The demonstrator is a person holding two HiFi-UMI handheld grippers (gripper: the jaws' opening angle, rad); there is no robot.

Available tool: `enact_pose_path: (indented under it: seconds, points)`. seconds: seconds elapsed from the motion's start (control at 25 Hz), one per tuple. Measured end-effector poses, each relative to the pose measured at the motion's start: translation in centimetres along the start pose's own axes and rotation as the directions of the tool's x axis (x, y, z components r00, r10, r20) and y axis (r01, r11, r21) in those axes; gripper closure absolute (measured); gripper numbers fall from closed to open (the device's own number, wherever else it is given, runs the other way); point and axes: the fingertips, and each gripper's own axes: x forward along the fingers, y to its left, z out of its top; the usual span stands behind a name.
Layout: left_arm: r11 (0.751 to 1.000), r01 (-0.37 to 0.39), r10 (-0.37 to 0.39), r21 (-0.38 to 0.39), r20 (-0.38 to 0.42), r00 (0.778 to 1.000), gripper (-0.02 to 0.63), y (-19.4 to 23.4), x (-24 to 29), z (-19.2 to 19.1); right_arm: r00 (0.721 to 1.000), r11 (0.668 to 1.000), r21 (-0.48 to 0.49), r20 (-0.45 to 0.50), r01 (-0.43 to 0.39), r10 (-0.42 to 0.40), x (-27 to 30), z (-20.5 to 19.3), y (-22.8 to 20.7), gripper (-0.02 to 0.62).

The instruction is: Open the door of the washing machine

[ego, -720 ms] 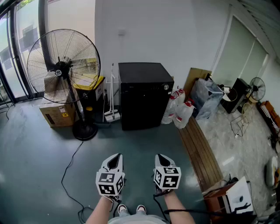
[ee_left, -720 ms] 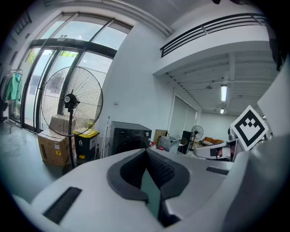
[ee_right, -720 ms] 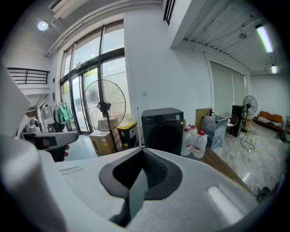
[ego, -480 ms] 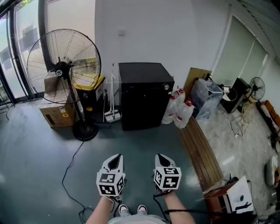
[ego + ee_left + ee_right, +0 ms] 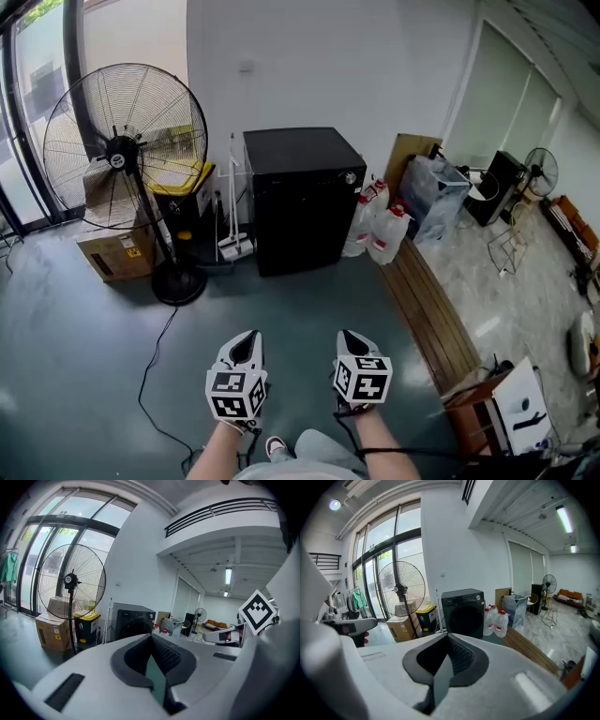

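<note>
Well beyond left gripper (image 5: 249,337) and right gripper (image 5: 349,337), jaws closed, stands the washing machine (image 5: 300,202).

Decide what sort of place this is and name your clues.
Probably a utility or storage corner of a large hall: a black washing machine stands by the wall beside a pedestal fan, a cardboard box and plastic jugs.

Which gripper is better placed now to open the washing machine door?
Right, but only slightly. The left gripper and right gripper are both shut, empty, far from the washing machine; the right faces its door more squarely.
</note>
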Motion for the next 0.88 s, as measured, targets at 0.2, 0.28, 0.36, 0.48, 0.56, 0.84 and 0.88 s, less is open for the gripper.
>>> enact_pose_path:
  seconds: [0.2,0.28,0.36,0.48,0.56,0.84,0.88]
  points:
    - [1.000,0.008,-0.009,-0.019,-0.027,1.000,0.607,0.5,1.4,-0.7,0.999,0.999,0.044,-0.037,0.011,-0.009,0.9,-0.8,-0.7,0.591]
    - [1.000,0.013,-0.013,-0.022,-0.034,0.999,0.607,0.7,2.3,-0.8,0.999,0.999,0.035,-0.039,0.020,-0.019,1.6,-0.6,-1.1,0.591]
    - [1.000,0.015,-0.016,-0.022,-0.035,0.999,0.607,1.0,3.5,-0.7,0.999,0.999,0.034,-0.041,0.024,-0.023,2.8,-0.3,-1.5,0.591]
    - [1.000,0.011,-0.011,-0.019,-0.030,0.999,0.607,1.7,5.9,0.0,0.999,0.998,0.063,-0.047,0.014,-0.011,5.0,0.5,-2.3,0.591]
    - [1.000,0.003,-0.004,-0.016,-0.028,1.000,0.607,2.1,7.6,0.6,0.999,0.997,0.079,-0.051,0.003,0.001,6.8,1.2,-2.9,0.591]
    - [1.000,-0.019,0.019,-0.006,-0.007,1.000,0.607,3.5,15.1,4.1,0.999,0.998,0.064,-0.050,-0.014,0.018,13.8,5.7,-6.1,0.591]
    - [1.000,-0.023,0.023,-0.008,-0.006,1.000,0.607,3.6,16.2,4.5,0.998,0.998,0.064,-0.055,-0.018,0.021,14.7,6.2,-6.6,0.591]
